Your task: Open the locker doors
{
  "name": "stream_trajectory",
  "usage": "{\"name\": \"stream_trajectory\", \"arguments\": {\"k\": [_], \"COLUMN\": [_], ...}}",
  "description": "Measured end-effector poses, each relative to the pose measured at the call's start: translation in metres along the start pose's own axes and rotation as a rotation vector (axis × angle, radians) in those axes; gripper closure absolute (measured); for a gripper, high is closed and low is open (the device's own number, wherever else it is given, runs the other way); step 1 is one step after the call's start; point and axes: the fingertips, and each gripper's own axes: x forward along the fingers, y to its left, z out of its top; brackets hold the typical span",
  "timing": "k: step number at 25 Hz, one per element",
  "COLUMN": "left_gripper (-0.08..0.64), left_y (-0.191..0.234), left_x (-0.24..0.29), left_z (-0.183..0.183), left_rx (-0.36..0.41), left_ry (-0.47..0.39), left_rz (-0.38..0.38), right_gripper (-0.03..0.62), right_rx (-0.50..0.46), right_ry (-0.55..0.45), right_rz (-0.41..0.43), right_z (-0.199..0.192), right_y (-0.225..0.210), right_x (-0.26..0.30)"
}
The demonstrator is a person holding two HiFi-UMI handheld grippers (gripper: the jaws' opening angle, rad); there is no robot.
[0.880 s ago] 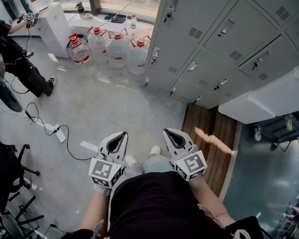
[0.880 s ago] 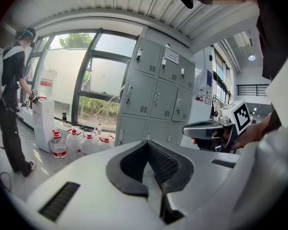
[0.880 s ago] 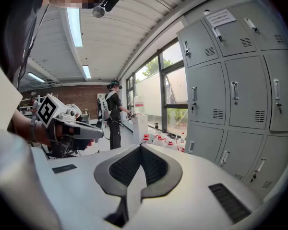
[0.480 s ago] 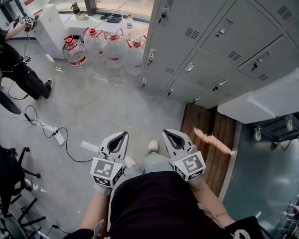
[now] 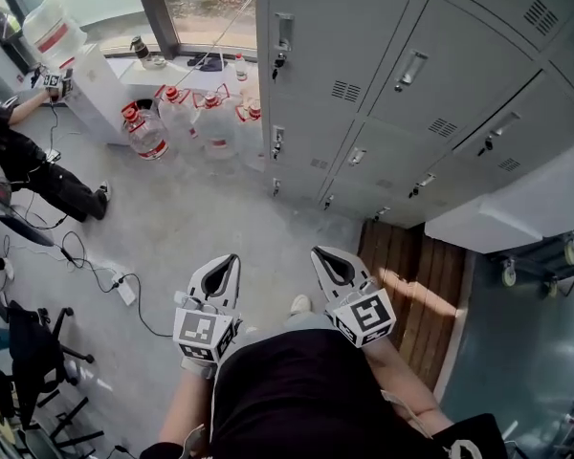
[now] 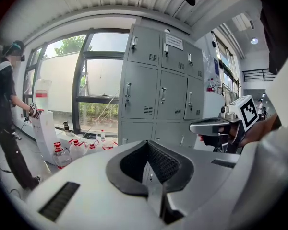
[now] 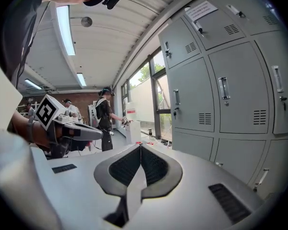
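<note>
- So, the locker doors (image 5: 340,41): a grey bank of them stands ahead of you and to your right. All are shut as far as the views show, and none is within reach yet.
- Handling, as a judgement: thin sheet-metal panels, stiff and light to swing. They are painted smooth, so the flat face gives the tongs nothing to bite on.
- Take hold at the handle (image 5: 283,29), the small upright metal pull near one edge of each door. A lock (image 5: 279,61), perhaps with a key in it, sits just below.
- Pinch the pull or hook behind it, then draw the door out on an arc round the far edge, not straight back.
- Some doors may be locked. If one resists, don't wrench it.
- Left tongs (image 5: 231,258): closed, nothing between them, held low in front of your body and aimed toward the lockers.
- Right tongs (image 5: 319,252): likewise closed and empty, just beside the left pair. Either must open before it can take a pull.
- Around: water jugs (image 5: 163,122) stand on the floor (image 5: 201,218) by the bank's left end. A wooden platform (image 5: 411,280) lies at the lockers' foot to your right. Another person (image 5: 38,165) stands well off to the left.
</note>
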Motion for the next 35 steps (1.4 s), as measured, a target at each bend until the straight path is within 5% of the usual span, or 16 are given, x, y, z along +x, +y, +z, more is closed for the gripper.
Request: {"name": "stream_trajectory", "arguments": {"k": [7,16,27,35], "left_gripper": [0.541,0.541,0.54,0.54], "left_y": [-0.005,0.021,0.105,0.146], "left_x": [0.052,0.118,0.205,0.269], "left_z": [0.043,0.059,0.092,0.15], "left_rx": [0.049,0.048,0.069,0.11], "left_ry": [-0.031,-0.012,-0.021,-0.101], "left_rz": [0.019,-0.015,-0.126,-0.177], "right_gripper": [0.565,0.565,0.565,0.565], "right_rx": [0.022,0.07,0.169,0.224], "right_ry": [-0.074,-0.042,-0.022,-0.007], "right_rz": [-0.01,-0.083,-0.265,-0.447], "right_z": [0.027,0.029,0.065,0.08], "right_y": [-0.061,-0.108,-0.155,-0.182], "right_x": [0.008,0.044,0.128,0.152]}}
